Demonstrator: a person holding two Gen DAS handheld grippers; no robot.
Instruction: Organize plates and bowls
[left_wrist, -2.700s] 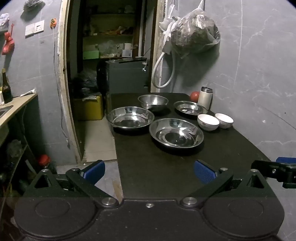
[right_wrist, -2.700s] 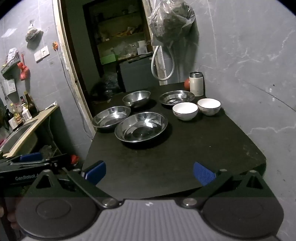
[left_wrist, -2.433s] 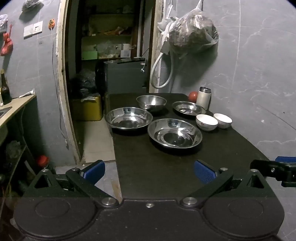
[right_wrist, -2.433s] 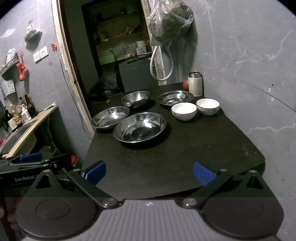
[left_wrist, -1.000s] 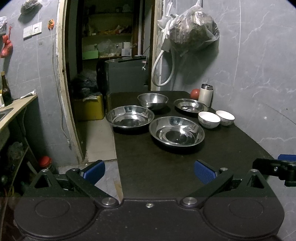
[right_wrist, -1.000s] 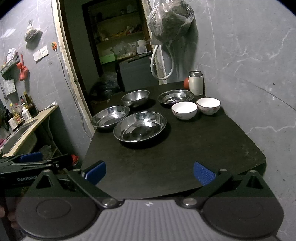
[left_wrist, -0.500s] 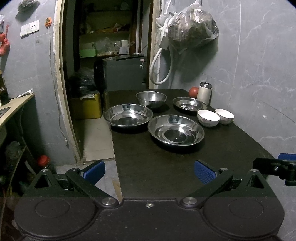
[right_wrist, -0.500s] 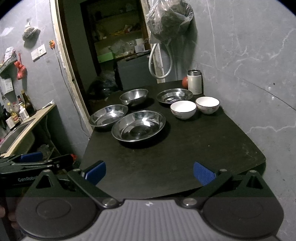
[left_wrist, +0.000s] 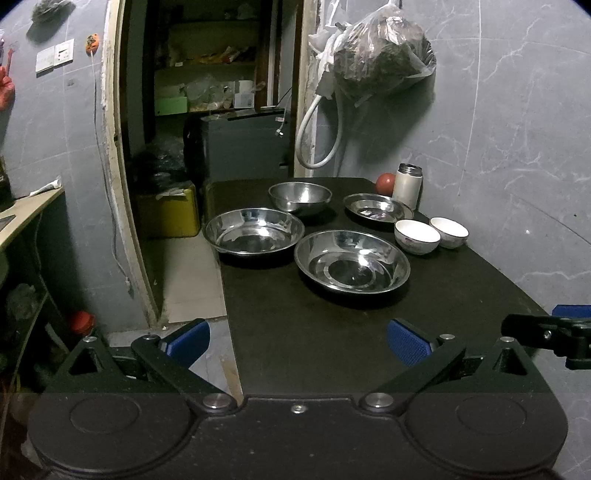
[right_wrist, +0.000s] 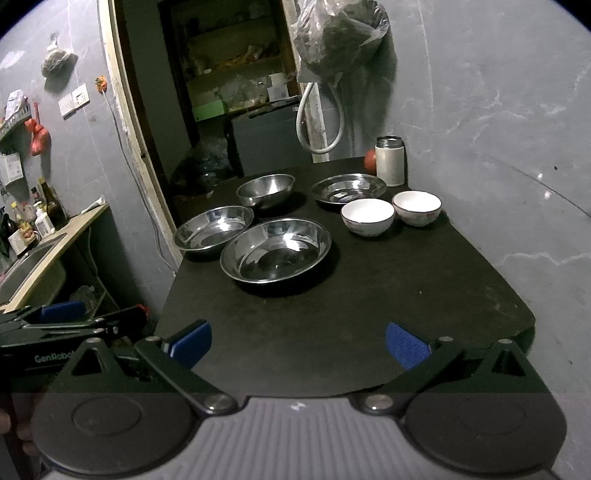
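Blue rubber pads tip both grippers, and both stand with jaws wide apart and empty at the near edge of the bench (left_wrist: 325, 354). The left gripper (left_wrist: 297, 338) hangs over the bench's near left corner; the right gripper (right_wrist: 297, 341) sits further right, squarely over the matte black top.

Everything to be sorted lies ahead and beyond reach, so the coming move is, in my judgement, a straight forward reach. Nearest is a wide, shallow steel basin (right_wrist: 275, 251), round and mirror-bright, slightly left of the right gripper's centre line and slightly right of the left gripper's. Neither is clearly closer; being round, it offers no long axis, so any rim point would serve. Just beside it to the left and a little farther is a second steel basin (left_wrist: 255, 230), better placed for the left gripper.

To the right, two small white ceramic bowls (right_wrist: 367, 216) stand side by side, nearly touching, on the right gripper's side. Farther back sit a deeper steel bowl (left_wrist: 299, 195) and a flat steel plate (right_wrist: 349, 188). At the far right corner stand a white flask (right_wrist: 389, 160) and something red and round (left_wrist: 385, 182), likely a fruit.

Nothing is stacked yet.
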